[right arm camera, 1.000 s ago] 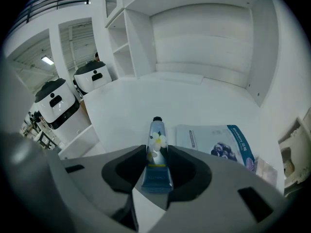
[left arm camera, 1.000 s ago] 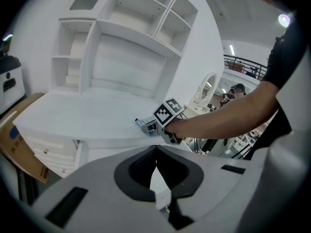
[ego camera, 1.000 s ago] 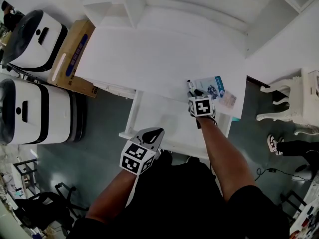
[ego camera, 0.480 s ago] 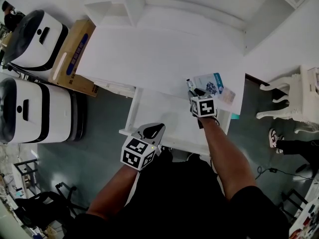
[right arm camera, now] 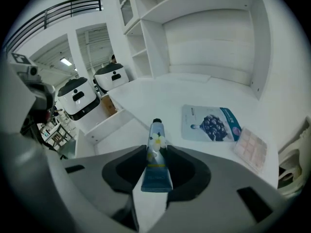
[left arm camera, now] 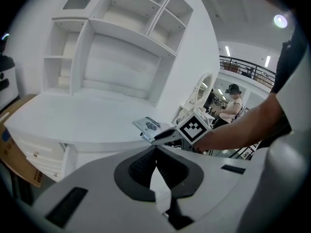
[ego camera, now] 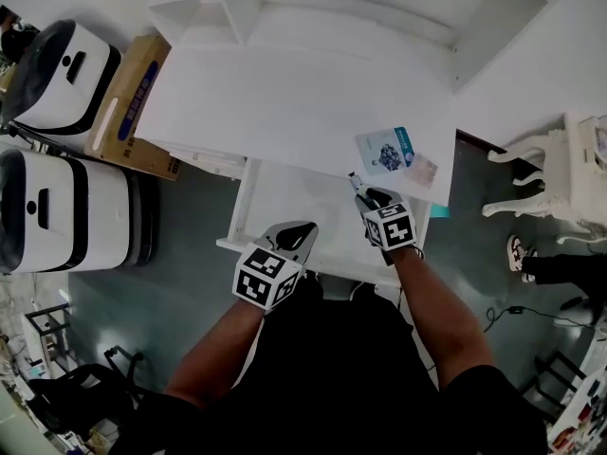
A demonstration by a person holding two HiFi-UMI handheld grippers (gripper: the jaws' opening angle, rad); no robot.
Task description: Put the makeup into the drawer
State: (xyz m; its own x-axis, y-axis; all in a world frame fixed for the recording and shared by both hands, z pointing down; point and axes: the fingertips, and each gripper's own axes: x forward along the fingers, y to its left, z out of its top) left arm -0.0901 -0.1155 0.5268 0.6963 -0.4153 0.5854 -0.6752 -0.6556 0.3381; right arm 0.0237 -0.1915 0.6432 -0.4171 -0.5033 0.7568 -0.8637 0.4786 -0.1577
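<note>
One tube (right arm camera: 156, 174) gripped narrow in right gripper (right arm camera: 156, 152), over open drawer (ego camera: 294, 218), far right. Left gripper (left arm camera: 156, 152) closed, empty, at drawer's near edge. Likely carrying; next, lowering and releasing inside. On desk (ego camera: 285, 102) beyond: sachet (ego camera: 384, 150), palette (ego camera: 421, 170).

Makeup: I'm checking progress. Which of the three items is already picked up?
The blue tube, gripped by the right hand-held gripper; the sachet and palette lie flat on the desk.
</note>
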